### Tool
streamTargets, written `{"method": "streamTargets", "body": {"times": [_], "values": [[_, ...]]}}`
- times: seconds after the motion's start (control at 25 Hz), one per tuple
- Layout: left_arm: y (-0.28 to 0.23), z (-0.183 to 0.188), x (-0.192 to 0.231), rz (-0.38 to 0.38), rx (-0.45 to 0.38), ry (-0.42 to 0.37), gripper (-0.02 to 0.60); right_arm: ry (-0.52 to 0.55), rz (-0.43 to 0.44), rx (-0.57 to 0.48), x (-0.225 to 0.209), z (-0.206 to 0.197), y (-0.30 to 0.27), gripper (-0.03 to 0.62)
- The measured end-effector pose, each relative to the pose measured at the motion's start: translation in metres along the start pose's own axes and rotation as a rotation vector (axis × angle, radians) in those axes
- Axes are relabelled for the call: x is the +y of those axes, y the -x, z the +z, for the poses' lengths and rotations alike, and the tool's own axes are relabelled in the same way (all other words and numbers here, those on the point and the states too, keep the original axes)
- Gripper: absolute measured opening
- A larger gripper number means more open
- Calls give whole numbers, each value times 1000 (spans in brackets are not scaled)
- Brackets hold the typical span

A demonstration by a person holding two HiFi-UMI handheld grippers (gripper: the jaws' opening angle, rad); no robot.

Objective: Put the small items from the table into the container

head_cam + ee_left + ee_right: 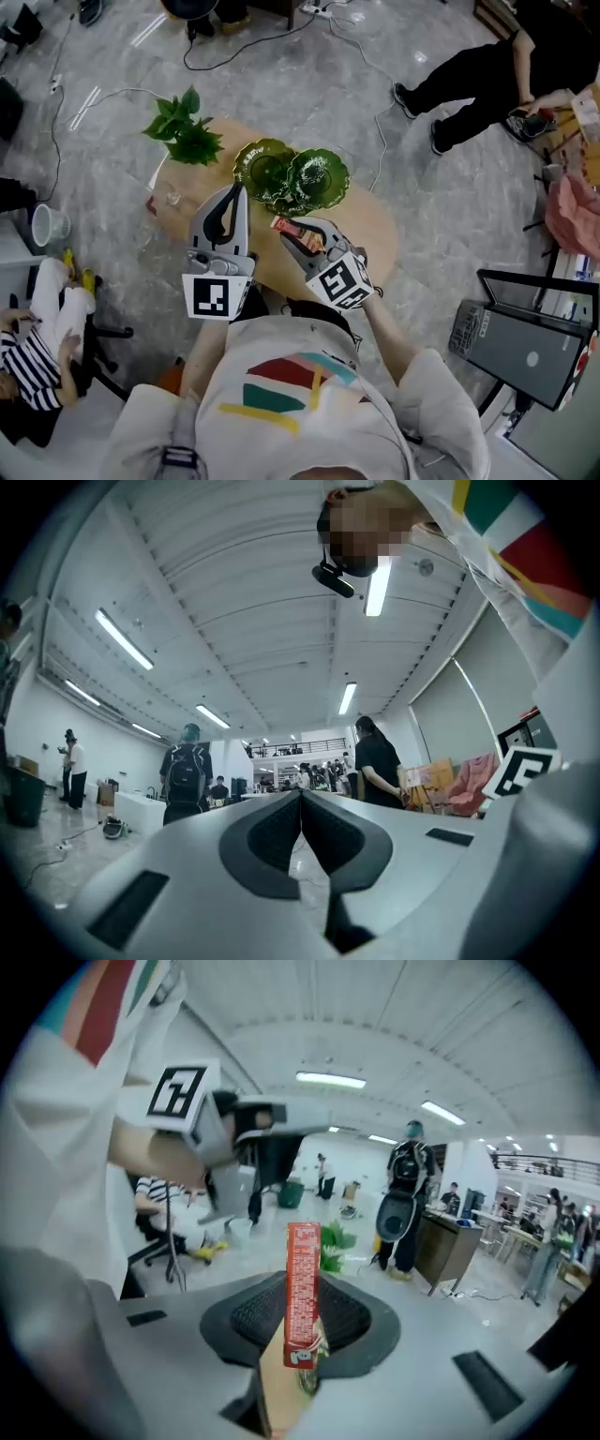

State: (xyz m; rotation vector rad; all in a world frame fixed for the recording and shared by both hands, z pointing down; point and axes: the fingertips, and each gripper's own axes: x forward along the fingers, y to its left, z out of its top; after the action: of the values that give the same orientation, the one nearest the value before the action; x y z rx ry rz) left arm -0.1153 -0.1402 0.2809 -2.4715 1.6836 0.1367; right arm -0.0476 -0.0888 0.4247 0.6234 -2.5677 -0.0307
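While the right gripper point(302, 1335) clamps a red packet point(302, 1283) over the table point(375, 234), the left gripper point(302, 822) hangs just left of it, jaws together. Two green dishes point(291, 173) overlap at the far side, their contents unclear, right of a plant point(183, 131).

Left gripper point(240, 193) fingers closed together; right gripper point(300, 242) fingers pinch a red packet point(302, 1279).

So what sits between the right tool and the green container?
Only the red packet clamped in the right tool, its end sticking out toward the green container; the head view shows nothing else between them.
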Motion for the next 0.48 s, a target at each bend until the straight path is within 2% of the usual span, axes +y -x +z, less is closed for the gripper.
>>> {"method": "streamTargets", "body": {"times": [0.12,0.24,0.36,0.48], "values": [[5,15,18,31,-28,6,8,-147,-96,-191,-21,70,7,109],[10,18,25,26,-30,22,8,-296,-148,-349,-31,116,21,109],[12,24,32,35,-50,26,8,-366,-156,-436,-31,141,32,109],[18,25,40,54,-52,26,8,-375,-149,-466,-28,152,34,109]]}}
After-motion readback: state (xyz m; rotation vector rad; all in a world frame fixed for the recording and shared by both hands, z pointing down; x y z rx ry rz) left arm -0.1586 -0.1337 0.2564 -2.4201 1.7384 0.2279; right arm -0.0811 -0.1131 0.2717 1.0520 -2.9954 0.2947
